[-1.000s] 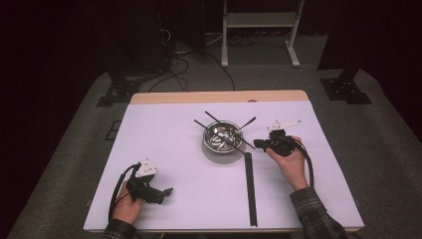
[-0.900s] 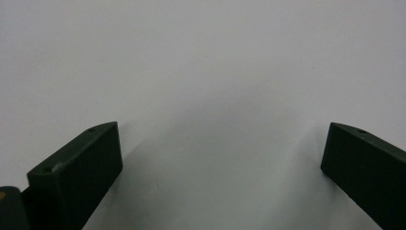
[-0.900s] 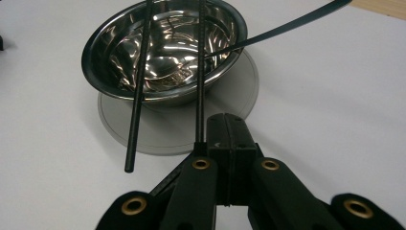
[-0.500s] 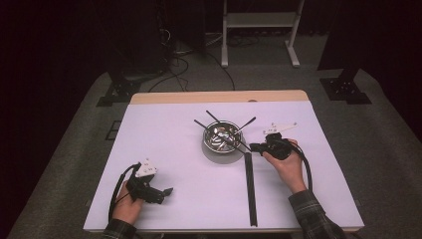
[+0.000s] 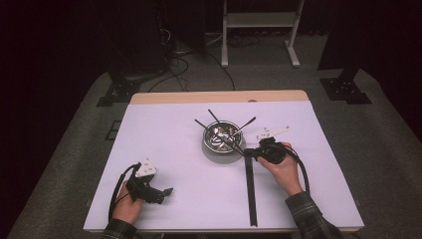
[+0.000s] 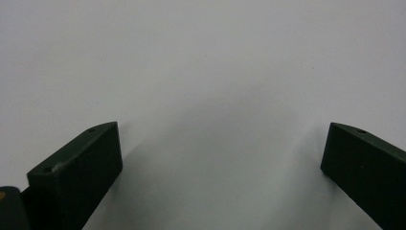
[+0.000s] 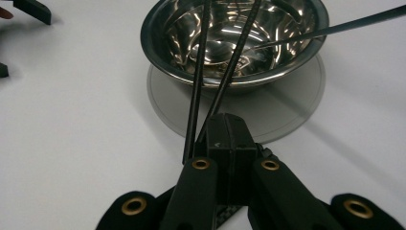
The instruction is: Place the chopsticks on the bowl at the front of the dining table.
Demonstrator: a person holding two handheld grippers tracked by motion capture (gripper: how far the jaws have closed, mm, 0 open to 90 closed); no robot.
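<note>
The thing in hand is a thin dark stick (image 7: 229, 72), one of several that lean in a steel bowl (image 7: 292, 52) near the middle of the table (image 5: 164, 144). The right gripper (image 7: 229, 136) has its jaws pressed together on the near end of this stick, just outside the bowl's near rim, while the far end rests down among the reflections in the bowl. A second stick (image 7: 197, 81) runs close along its left side, its near end beside the jaws; whether it is also caught I cannot tell.

The stick looks rigid, very light and smooth, so it likely slips or pivots in a flat-jawed pinch if held at the very tip. A grip a little farther up from the end, square across the shaft, should steady it. The bowl seems light as well, and it sits on a round grey mat (image 7: 287, 115); a stick dragged against the rim could tip or slide it.

In the high view, the bowl (image 5: 222, 138) stands to the left of the right gripper (image 5: 251, 153), with a long black strip (image 5: 250, 186) running toward the near edge. The left gripper (image 5: 166, 193) rests at the near left, well apart from the bowl, its jaws spread wide over bare table with nothing between them.
</note>
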